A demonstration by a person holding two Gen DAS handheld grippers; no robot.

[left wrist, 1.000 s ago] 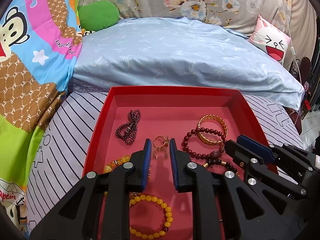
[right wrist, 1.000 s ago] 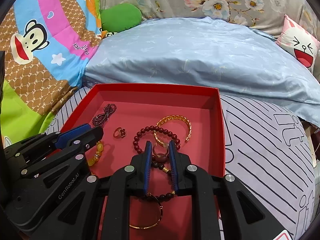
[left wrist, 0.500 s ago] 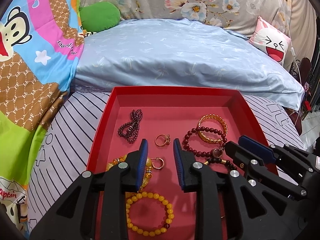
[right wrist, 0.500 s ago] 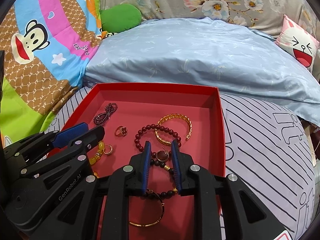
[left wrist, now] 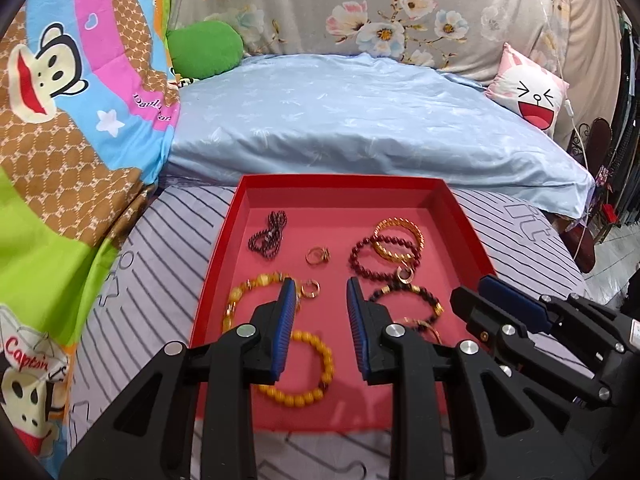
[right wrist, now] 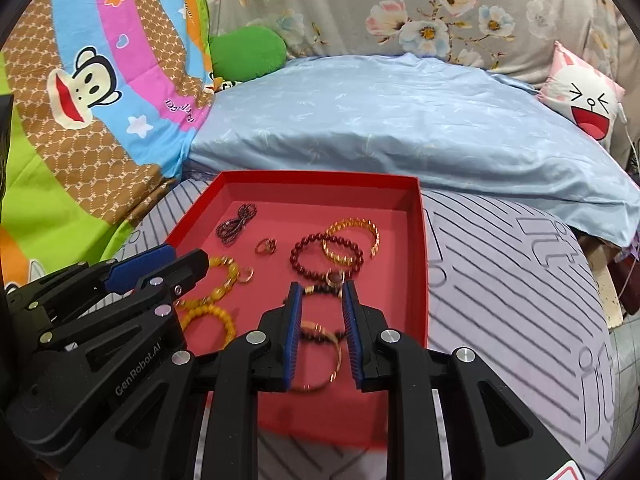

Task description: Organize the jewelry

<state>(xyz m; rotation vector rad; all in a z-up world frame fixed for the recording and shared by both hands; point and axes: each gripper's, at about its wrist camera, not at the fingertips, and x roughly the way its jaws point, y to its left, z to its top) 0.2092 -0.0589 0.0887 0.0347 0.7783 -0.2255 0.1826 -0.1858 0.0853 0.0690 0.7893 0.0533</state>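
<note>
A red tray (left wrist: 460, 216) (right wrist: 416, 240) lies on the striped bedsheet and holds jewelry. In it are a dark bead string (left wrist: 267, 236), a gold ring (left wrist: 317, 256), a red bead bracelet (left wrist: 362, 258), a gold bangle (left wrist: 400, 240), a small ring (left wrist: 310, 289), a yellow bead bracelet (left wrist: 310, 368) and a dark bead bracelet (left wrist: 412, 300). My left gripper (left wrist: 321, 292) is open and empty above the tray's near half. My right gripper (right wrist: 319, 292) is open and empty above the dark bracelet (right wrist: 320, 290), just behind a small ring (right wrist: 334, 278).
A light blue quilt (left wrist: 360, 120) lies behind the tray. A cartoon monkey blanket (left wrist: 60, 100) rises at the left. A green cushion (left wrist: 204, 48) and a white face pillow (left wrist: 532, 96) sit at the back. The bed edge drops off at the right.
Both grippers opened and drew back toward the near edge of the tray. The left one let go of a small ring, which now lies by the yellow beads. The right one released its ring.
</note>
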